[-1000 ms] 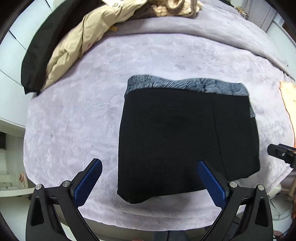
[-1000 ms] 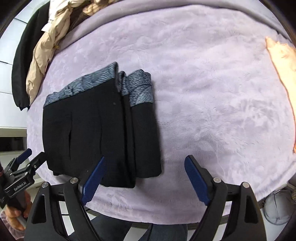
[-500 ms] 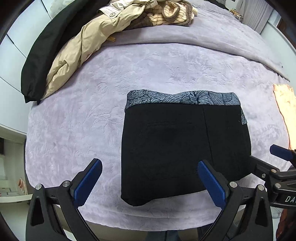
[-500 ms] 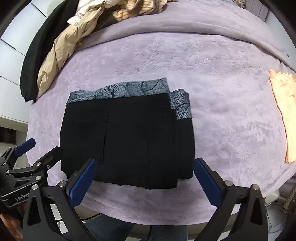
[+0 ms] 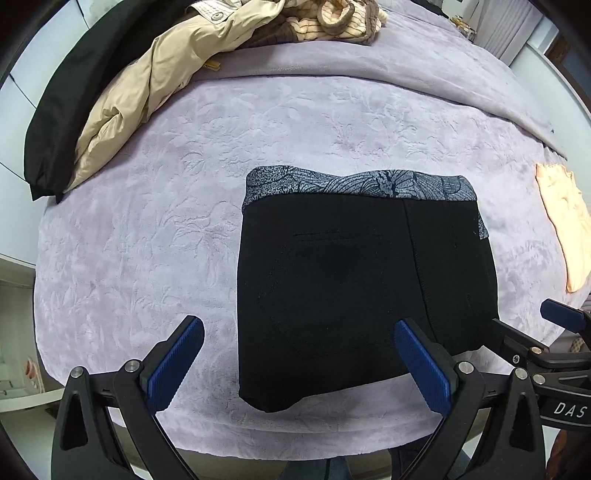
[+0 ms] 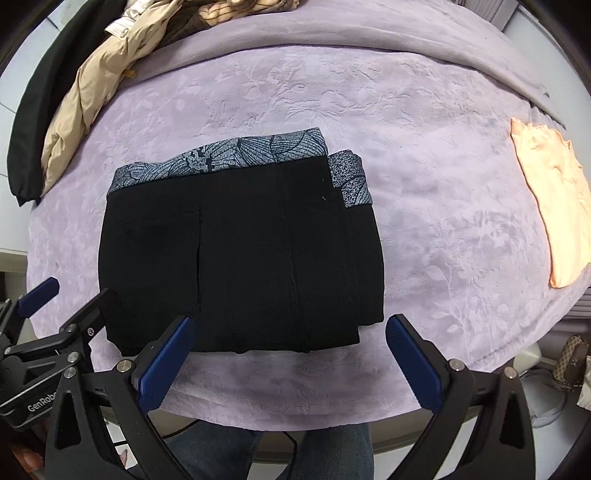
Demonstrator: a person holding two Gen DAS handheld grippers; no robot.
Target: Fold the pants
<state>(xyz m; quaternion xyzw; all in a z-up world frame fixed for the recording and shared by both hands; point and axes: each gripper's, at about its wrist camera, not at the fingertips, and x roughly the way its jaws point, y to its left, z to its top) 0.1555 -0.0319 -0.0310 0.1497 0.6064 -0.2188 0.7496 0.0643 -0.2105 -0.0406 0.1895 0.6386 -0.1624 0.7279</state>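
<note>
The black pants (image 5: 354, 280) lie folded into a compact rectangle on the lilac blanket (image 5: 147, 240), with a grey leaf-patterned waistband along the far edge. They also show in the right wrist view (image 6: 243, 254), with folded layers stacked at the right side. My left gripper (image 5: 295, 354) is open and empty, above the near edge of the pants. My right gripper (image 6: 288, 350) is open and empty, just short of their near edge. Each gripper shows in the other's view, the right one (image 5: 554, 339) and the left one (image 6: 48, 317).
A beige jacket (image 5: 155, 85) and a black garment (image 5: 74, 96) lie heaped at the far left, with a striped knit (image 5: 332, 18) behind. A folded peach cloth (image 6: 550, 199) lies at the right. The bed's front edge runs just under the grippers.
Both grippers have drawn back and up from the pants, so the folded pants sit smaller and more centred. The right gripper has swung left to face the pants. The pants have not moved.
</note>
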